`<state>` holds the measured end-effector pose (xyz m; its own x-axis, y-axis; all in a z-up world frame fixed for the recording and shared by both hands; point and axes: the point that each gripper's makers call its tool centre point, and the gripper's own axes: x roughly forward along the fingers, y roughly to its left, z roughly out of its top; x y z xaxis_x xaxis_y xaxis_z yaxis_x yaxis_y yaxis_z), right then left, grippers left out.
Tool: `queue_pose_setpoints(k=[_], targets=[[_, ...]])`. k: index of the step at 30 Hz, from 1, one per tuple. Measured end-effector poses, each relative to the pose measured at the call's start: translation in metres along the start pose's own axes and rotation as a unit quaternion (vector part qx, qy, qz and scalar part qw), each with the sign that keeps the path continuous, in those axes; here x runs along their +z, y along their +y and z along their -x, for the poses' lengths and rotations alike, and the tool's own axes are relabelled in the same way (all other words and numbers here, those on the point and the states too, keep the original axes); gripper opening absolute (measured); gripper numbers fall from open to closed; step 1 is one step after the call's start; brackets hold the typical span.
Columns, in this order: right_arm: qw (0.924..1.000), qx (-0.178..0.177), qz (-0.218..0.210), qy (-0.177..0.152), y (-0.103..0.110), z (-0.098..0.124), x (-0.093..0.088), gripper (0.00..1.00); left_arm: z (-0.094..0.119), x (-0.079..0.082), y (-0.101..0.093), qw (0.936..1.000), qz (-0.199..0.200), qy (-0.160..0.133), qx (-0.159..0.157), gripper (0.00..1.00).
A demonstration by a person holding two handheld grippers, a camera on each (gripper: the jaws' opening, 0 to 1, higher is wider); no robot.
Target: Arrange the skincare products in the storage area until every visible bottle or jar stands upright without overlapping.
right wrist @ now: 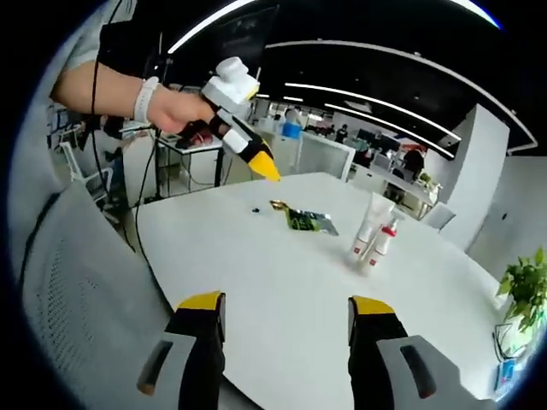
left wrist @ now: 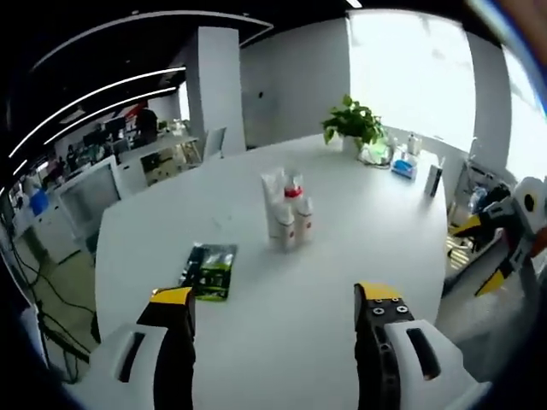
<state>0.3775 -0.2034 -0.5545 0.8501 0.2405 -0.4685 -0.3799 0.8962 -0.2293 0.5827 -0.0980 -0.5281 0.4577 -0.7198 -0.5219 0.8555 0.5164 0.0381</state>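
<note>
2 raised views from different table [left wrist: 342, 282] edges; shared central bottles [left wrist: 288, 209]

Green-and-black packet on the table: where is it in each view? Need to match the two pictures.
Left gripper view: the green-and-black packet lies flat on the white table, lower left of centre, just above the left gripper and left of the cluster of bottles.
Right gripper view: the packet sits upper centre, left of the bottles.
Shared landmark: the potted plant at the table's edge.

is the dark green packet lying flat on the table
Yes, the dark green packet lies flat on the white table, apart from the upright bottles.
</note>
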Motion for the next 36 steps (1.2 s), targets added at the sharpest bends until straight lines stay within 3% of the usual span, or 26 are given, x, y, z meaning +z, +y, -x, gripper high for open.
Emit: queue_pose_setpoints(k=[7,10,14,19,23,36], targets=[[0.9987,0.009,-0.045,-0.021,-0.002,0.000,0.008,0.57,-0.009,-0.007,0.006,0.9998,-0.015,0.015,-0.002,0.72],[0.9966,0.031,-0.067,-0.036,0.005,-0.001,0.015,0.60,-0.017,-0.007,0.011,0.9998,0.019,0.006,-0.008,0.75],[0.9952,0.047,-0.071,-0.048,0.011,0.000,0.020,0.62,-0.026,-0.004,0.022,0.9999,0.012,0.010,0.002,0.76],[0.9950,0.039,-0.072,-0.057,0.007,0.004,0.023,0.62,-0.046,-0.012,0.036,0.9984,-0.025,0.049,0.009,0.78],[0.9948,0.041,-0.075,-0.055,0.008,0.003,0.022,0.61,-0.065,-0.021,0.046,0.9973,-0.023,0.067,0.018,0.84],[0.9964,0.037,-0.064,-0.042,0.006,0.003,0.015,0.58,-0.124,-0.031,0.076,0.9910,-0.055,0.121,0.014,0.86]])
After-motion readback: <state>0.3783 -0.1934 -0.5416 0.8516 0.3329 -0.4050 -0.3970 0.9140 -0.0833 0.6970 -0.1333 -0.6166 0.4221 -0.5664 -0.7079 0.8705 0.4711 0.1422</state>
